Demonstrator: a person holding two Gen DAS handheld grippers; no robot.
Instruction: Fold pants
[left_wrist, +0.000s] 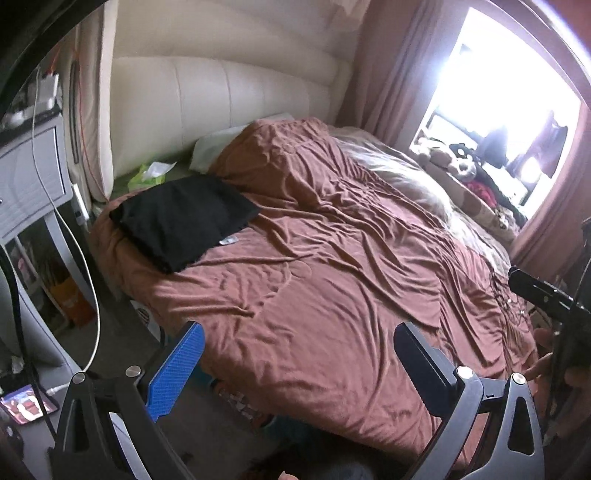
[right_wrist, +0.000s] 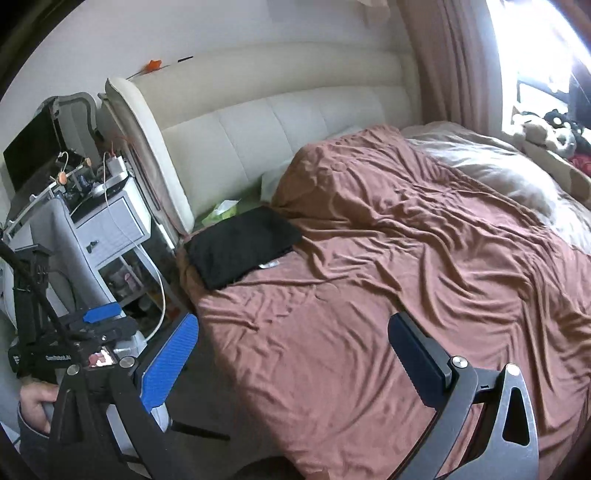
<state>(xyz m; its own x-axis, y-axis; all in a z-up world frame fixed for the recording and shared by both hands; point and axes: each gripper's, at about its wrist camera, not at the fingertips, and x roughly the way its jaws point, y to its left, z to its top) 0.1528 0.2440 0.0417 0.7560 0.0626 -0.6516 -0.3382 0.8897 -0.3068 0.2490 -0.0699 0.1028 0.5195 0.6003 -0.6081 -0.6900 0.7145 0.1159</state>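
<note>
In the left wrist view, the left hand-held gripper (left_wrist: 295, 360) stood released, its jaws spread wide with nothing between them, over the near edge of a bed. One finger carried a blue ribbed pad (left_wrist: 176, 371); the other finger (left_wrist: 424, 363) looked dark. A wrinkled brown cover (left_wrist: 332, 258) lay across the bed. The pants (left_wrist: 184, 218), black and folded into a flat rectangle, rested on that cover near the bed's far left corner, well apart from the fingers. A small pale tag or label (left_wrist: 229, 242) lay on the cover just beside the folded edge. Behind the pants sat a green and white packet (left_wrist: 151, 173) and a pale pillow (left_wrist: 214, 147), both against the cream padded headboard (left_wrist: 221, 96). A grey nightstand (left_wrist: 29, 181) stood to the left with a white cable (left_wrist: 88, 266) hanging down from it. At the right edge, part of the right hand-held gripper (left_wrist: 546, 295) showed, with fingers of a hand (left_wrist: 543, 363) below it.

In the right wrist view, the right hand-held gripper (right_wrist: 291, 362) was likewise released, jaws wide and empty above the cover (right_wrist: 369, 295). The pants (right_wrist: 240, 247) lay folded at the same corner, near the headboard (right_wrist: 258, 122). The left hand-held gripper (right_wrist: 99, 314) appeared at the lower left, held by a hand (right_wrist: 35, 400) in a grey sleeve. Stuffed toys (right_wrist: 546, 131) sat by the bright window.
</note>
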